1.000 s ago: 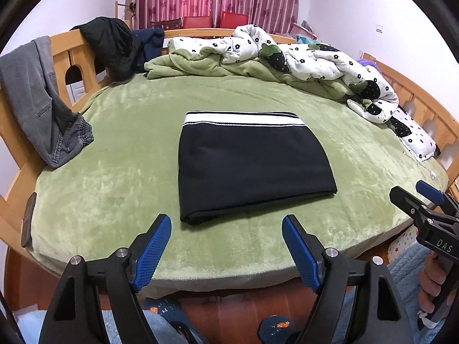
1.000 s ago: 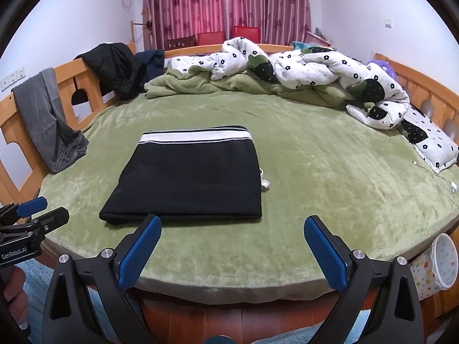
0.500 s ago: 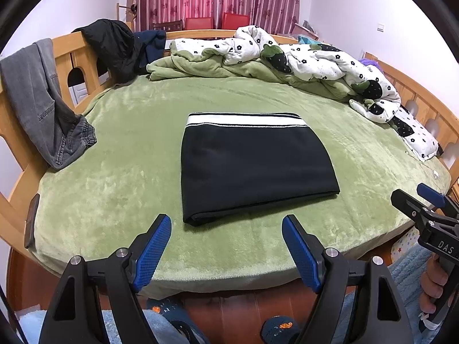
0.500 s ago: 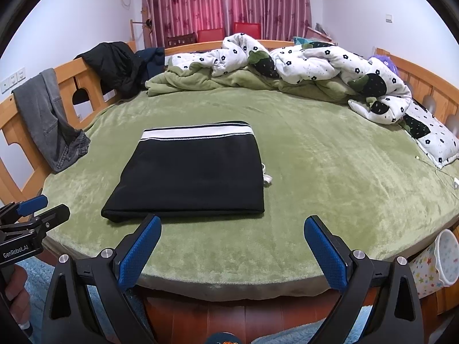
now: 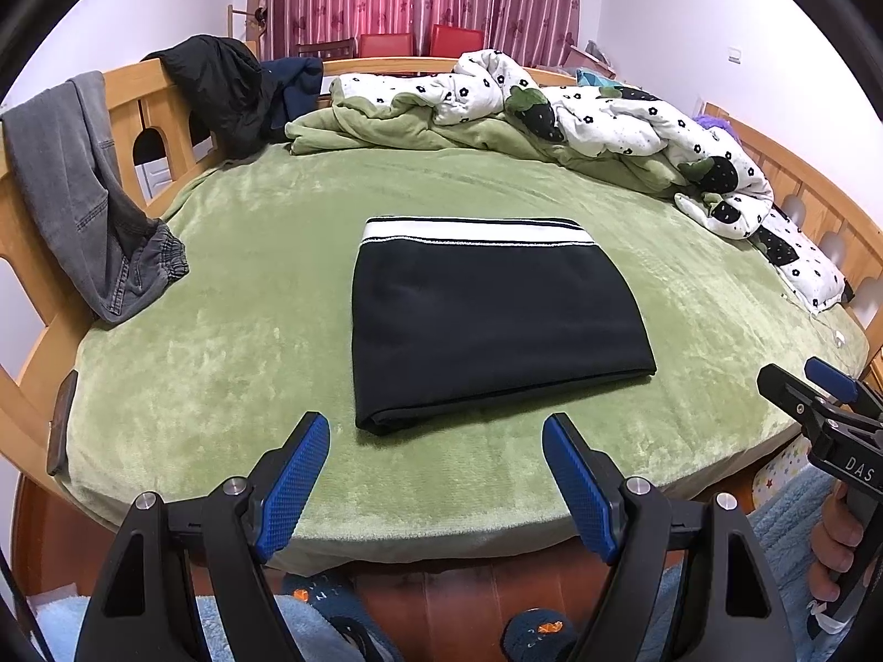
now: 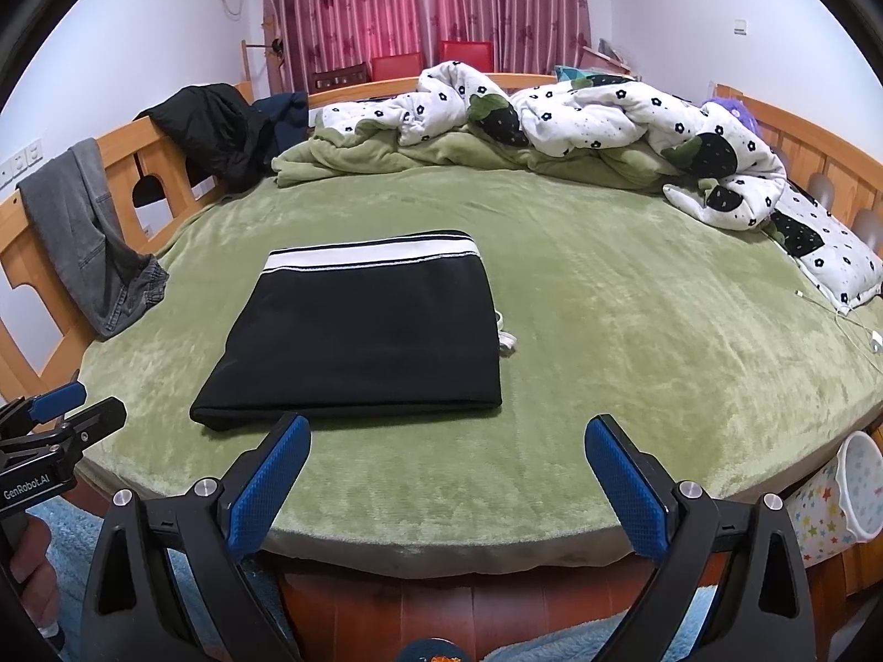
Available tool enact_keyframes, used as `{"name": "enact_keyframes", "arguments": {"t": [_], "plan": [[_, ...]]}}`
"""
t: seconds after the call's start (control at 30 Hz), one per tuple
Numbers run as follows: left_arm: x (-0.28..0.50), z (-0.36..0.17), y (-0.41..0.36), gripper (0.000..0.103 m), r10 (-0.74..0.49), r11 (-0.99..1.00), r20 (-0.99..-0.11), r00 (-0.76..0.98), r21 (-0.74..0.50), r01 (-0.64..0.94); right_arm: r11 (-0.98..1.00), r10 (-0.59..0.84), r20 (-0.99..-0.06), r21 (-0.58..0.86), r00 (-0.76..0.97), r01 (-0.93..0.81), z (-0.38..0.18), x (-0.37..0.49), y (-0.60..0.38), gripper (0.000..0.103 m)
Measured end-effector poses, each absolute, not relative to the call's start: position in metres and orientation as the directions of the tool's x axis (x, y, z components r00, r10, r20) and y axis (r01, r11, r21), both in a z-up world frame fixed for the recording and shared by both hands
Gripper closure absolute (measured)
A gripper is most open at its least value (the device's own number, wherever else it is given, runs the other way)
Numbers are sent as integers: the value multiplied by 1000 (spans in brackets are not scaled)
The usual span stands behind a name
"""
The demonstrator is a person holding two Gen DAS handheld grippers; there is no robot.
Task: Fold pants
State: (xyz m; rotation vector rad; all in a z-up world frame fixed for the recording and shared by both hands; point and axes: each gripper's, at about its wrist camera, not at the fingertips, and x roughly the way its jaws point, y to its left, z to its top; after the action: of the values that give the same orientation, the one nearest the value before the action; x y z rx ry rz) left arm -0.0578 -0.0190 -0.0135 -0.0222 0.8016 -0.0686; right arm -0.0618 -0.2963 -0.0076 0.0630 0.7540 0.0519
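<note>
**Pants folded, both grippers standing off the bed edge**

I have the pants [image 5: 485,325] lying as a flat black rectangle in the middle of the green bed [image 5: 232,364], white waistband at the far edge. My left gripper [image 5: 436,474] and right gripper [image 6: 441,474] both hover just short of the near mattress edge, jaws released wide, grasping nothing and apart from the cloth.

By my reading the fold is essentially finished. To close it out well I would keep clear of the near folded edge, so nothing drags it open, and only go back in if a layer needs squaring.

The right wrist view shows a white drawstring [image 6: 505,339] poking out at the pants' right side; the left view hides it. The left view shows the near-left corner's stacked layers more plainly. Each view catches the other gripper at its margin.
</note>
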Motion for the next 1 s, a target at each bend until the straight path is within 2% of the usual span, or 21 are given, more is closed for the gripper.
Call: {"name": "enact_keyframes", "arguments": {"t": [1.0], "plan": [[-59, -14, -20, 25, -68, 998, -718, 693, -46, 50, 998, 60, -680, 64, 731, -23, -7, -63, -295, 4]]}}
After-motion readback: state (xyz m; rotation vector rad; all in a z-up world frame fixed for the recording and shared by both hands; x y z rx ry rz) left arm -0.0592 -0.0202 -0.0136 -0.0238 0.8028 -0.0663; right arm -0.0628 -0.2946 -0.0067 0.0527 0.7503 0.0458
